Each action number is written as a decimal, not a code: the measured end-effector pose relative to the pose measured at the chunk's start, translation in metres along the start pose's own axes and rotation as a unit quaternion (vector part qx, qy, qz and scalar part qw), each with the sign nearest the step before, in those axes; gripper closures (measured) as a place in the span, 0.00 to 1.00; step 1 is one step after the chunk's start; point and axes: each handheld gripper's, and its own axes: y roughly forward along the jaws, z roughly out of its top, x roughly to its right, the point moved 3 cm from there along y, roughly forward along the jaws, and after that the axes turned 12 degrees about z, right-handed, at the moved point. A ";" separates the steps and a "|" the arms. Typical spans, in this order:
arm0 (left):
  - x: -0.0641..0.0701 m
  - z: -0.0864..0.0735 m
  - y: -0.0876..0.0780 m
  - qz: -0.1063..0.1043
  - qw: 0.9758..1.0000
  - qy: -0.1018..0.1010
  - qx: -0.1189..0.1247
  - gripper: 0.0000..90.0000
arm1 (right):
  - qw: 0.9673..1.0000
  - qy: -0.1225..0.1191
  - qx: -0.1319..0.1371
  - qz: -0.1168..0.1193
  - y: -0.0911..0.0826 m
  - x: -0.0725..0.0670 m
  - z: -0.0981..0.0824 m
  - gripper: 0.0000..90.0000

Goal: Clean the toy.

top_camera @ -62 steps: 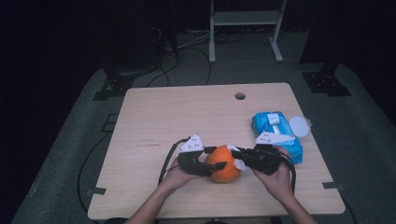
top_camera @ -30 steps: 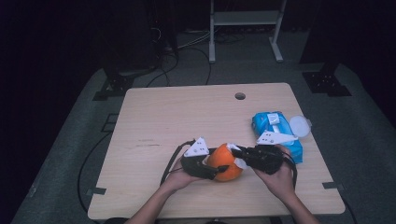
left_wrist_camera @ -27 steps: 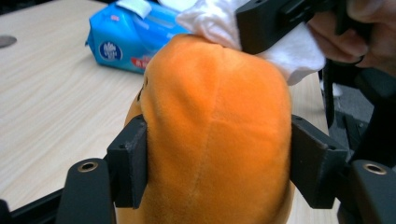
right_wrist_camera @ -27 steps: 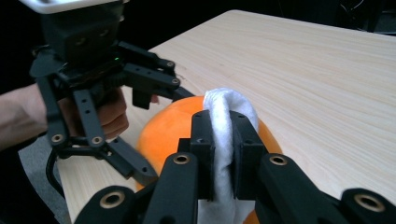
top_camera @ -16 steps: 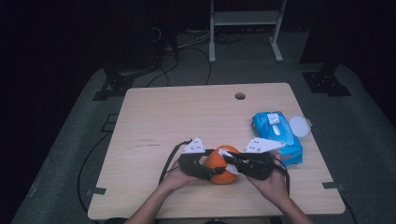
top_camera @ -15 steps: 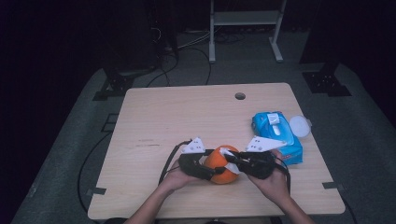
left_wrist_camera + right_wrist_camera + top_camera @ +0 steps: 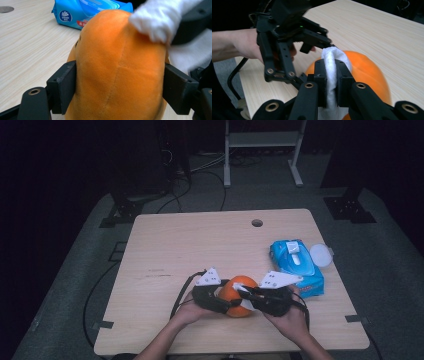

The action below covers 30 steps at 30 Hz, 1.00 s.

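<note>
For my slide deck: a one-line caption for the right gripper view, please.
Right tongs pinch a white wipe against an orange plush toy on the table.

Plush toy [image 7: 235,295] between both claws, wipes pack [image 7: 296,265] behind right.

orange plush toy [image 7: 235,294]: 1 | white wipe [image 7: 332,75]: 1 | blue wipes pack [image 7: 296,265]: 1 | white lid [image 7: 320,255]: 1

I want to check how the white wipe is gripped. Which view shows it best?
The right gripper view: the white wipe is pinched between the right gripper's jaws, over the orange plush. The left gripper view shows a blurred end; the high view, a small patch.
</note>
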 end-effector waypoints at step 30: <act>0.011 0.000 0.005 0.006 1.000 0.022 0.013 0.22 | 0.999 0.006 0.013 -0.032 -0.010 0.025 0.001 0.90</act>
